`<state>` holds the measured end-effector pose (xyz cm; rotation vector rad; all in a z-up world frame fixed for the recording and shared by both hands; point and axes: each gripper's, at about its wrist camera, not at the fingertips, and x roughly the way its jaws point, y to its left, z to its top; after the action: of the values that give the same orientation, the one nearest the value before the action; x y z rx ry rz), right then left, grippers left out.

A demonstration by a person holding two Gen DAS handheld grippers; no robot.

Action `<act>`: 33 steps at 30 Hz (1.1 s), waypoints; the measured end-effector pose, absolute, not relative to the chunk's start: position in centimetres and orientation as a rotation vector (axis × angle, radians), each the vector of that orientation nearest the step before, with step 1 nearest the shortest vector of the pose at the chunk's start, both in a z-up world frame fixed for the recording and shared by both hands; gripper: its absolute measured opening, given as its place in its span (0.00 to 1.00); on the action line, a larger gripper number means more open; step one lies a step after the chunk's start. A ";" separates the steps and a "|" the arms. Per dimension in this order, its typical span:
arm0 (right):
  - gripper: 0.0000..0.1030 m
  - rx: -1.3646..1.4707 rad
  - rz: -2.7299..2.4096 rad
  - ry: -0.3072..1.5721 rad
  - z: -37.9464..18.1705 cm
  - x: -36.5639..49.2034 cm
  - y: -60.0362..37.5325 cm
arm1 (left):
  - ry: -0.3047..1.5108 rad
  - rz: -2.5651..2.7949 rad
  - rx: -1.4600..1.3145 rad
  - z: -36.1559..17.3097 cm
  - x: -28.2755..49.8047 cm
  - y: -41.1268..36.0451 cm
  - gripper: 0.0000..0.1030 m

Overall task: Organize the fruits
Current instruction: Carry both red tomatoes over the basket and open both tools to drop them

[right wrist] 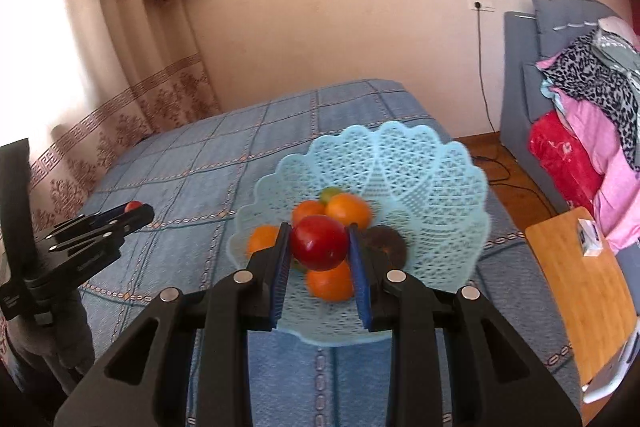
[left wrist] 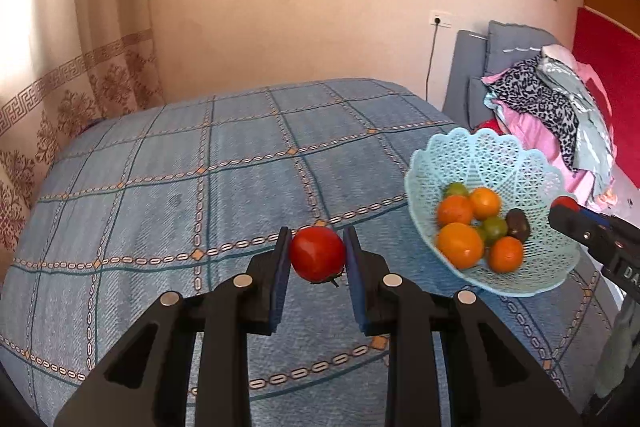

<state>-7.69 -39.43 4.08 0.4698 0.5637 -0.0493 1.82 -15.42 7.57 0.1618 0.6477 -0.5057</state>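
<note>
My left gripper (left wrist: 317,251) is shut on a red tomato (left wrist: 317,253) and holds it above the blue plaid bedspread (left wrist: 180,195), left of the basket. My right gripper (right wrist: 319,245) is shut on a dark red apple (right wrist: 319,242) and holds it over the light blue lattice basket (right wrist: 420,179). The basket (left wrist: 520,163) holds several oranges (left wrist: 460,245), green fruits (left wrist: 495,228) and a dark brown fruit (left wrist: 518,225). The right gripper shows at the right edge of the left wrist view (left wrist: 564,207); the left gripper shows at the left of the right wrist view (right wrist: 136,211).
A grey sofa (right wrist: 520,75) piled with clothes (right wrist: 592,95) stands at the right. A wooden side table (right wrist: 580,287) with a small box is beside the bed. A curtain (left wrist: 48,115) hangs at the left. A cable runs from the wall socket (right wrist: 481,3) to the floor.
</note>
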 end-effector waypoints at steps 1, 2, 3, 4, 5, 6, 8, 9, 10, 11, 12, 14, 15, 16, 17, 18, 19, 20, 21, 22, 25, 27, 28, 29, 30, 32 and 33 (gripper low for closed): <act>0.28 0.477 -0.054 0.563 3.9 -7.7 -39.7 | 0.646 -0.512 0.167 7.7 1.7 -15.8 0.26; 0.28 0.481 -0.058 0.563 3.9 -7.7 -39.9 | 0.644 -0.518 0.172 7.7 1.5 -16.1 0.26; 0.28 0.482 -0.061 0.564 3.8 -7.7 -40.0 | 0.640 -0.526 0.179 7.8 1.2 -16.6 0.26; 0.28 0.482 -0.065 0.566 3.7 -7.7 -40.2 | 0.638 -0.537 0.186 7.9 1.0 -17.0 0.26; 0.28 0.483 -0.071 0.569 3.6 -7.7 -40.4 | 0.636 -0.549 0.192 8.0 0.7 -17.6 0.26; 0.28 0.487 -0.076 0.573 3.5 -7.6 -40.5 | 0.635 -0.561 0.198 8.1 0.4 -18.0 0.26; 0.28 0.497 -0.082 0.577 3.2 -7.6 -41.0 | 0.631 -0.582 0.211 8.2 0.0 -18.9 0.26; 0.28 0.501 -0.085 0.578 3.1 -7.6 -41.1 | 0.626 -0.596 0.221 8.3 -0.3 -19.5 0.26; 0.28 0.503 -0.089 0.580 3.0 -7.7 -41.3 | 0.621 -0.608 0.230 8.4 -0.6 -20.1 0.26; 0.28 0.505 -0.094 0.582 2.9 -7.7 -41.4 | 0.617 -0.620 0.239 8.4 -0.8 -20.5 0.26; 0.28 0.509 -0.099 0.584 2.8 -7.7 -41.6 | 0.612 -0.635 0.249 8.4 -1.1 -21.1 0.26; 0.28 0.523 -0.108 0.590 2.5 -7.7 -42.1 | 0.606 -0.661 0.259 8.4 -1.5 -22.0 0.26; 0.28 0.527 -0.112 0.591 2.4 -7.7 -42.3 | 0.604 -0.678 0.265 8.4 -1.8 -22.7 0.26; 0.28 0.533 -0.118 0.592 2.3 -7.7 -42.5 | 0.602 -0.691 0.270 8.3 -2.0 -23.2 0.26; 0.28 0.537 -0.122 0.592 2.2 -7.7 -42.7 | 0.601 -0.704 0.274 8.3 -2.1 -23.6 0.26; 0.28 0.540 -0.125 0.591 2.2 -7.8 -42.8 | 0.598 -0.721 0.280 8.2 -2.3 -24.3 0.26; 0.28 0.545 -0.130 0.590 2.1 -7.8 -43.1 | 0.596 -0.734 0.285 8.3 -2.4 -24.9 0.26; 0.28 0.549 -0.133 0.589 2.1 -7.9 -43.3 | 0.595 -0.743 0.288 8.3 -2.5 -25.2 0.26; 0.28 0.552 -0.137 0.587 2.0 -7.9 -43.5 | 0.593 -0.759 0.293 8.2 -2.7 -25.7 0.26; 0.28 0.555 -0.140 0.585 2.0 -8.0 -43.7 | 0.589 -0.771 0.298 8.3 -2.8 -26.2 0.26; 0.28 0.567 -0.143 0.577 2.0 -8.2 -44.0 | 0.578 -0.804 0.311 8.2 -3.0 -27.9 0.26; 0.28 0.572 -0.148 0.570 2.1 -8.3 -44.3 | 0.582 -0.825 0.308 8.0 -3.0 -28.4 0.26; 0.28 0.574 -0.150 0.569 2.1 -8.3 -44.4 | 0.585 -0.834 0.304 8.0 -3.0 -28.7 0.26; 0.28 0.578 -0.153 0.567 2.0 -8.4 -44.5 | 0.589 -0.844 0.300 7.9 -3.0 -29.0 0.26; 0.28 0.581 -0.156 0.565 2.0 -8.4 -44.7 | 0.595 -0.853 0.296 7.8 -2.9 -29.3 0.26; 0.28 0.592 -0.162 0.559 2.0 -8.5 -44.9 | 0.610 -0.857 0.294 7.3 -2.8 -29.8 0.26; 0.28 0.598 -0.166 0.557 2.1 -8.6 -45.1 | 0.616 -0.857 0.295 7.2 -2.7 -29.9 0.30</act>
<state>-8.59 -45.06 2.05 0.5977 0.5570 -0.1657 -2.70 -29.86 7.16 0.2954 0.6155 -0.8571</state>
